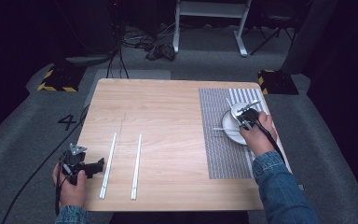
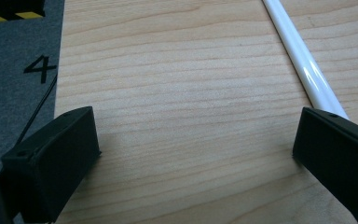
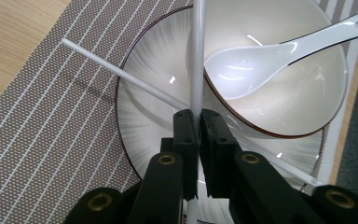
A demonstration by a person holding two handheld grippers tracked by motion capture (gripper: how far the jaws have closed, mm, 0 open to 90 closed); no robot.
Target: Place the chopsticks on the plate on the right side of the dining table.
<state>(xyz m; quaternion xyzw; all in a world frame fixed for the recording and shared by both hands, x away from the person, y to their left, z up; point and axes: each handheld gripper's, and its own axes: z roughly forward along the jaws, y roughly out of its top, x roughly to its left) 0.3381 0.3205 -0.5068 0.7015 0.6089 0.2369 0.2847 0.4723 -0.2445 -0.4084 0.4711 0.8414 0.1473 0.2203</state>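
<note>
Two white chopsticks lie loose on the pale wooden table point(image 1: 168, 121), in the lower left part of the high view: one long white chopstick point(image 1: 108, 165) just right of the left gripper point(image 1: 98, 165), and a second white chopstick point(image 1: 136, 166) a little farther right, the two near each other and roughly parallel. In the left gripper view the jaws stand wide apart with bare wood between them, and the nearer chopstick point(image 2: 303, 65) runs from the top of the frame down to the right-hand jaw; whether it touches that jaw I cannot tell.

At the right of the high view the right gripper point(image 1: 247, 116) hovers over a round white plate point(image 1: 228, 133) resting on a grey woven placemat with white stripes point(image 1: 219, 154). In the right gripper view the jaws are pinched tight on a thin white chopstick point(image 3: 197, 56), which rises straight up the middle of the frame across a white ribbed bowl with a dark rim point(image 3: 307, 93). A white ceramic spoon point(image 3: 256, 63) rests in that bowl, its handle pointing to the upper right corner. Another thin white chopstick point(image 3: 121, 74) slants from the upper left across the plate point(image 3: 140, 121), passing under the bowl's edge.
</note>
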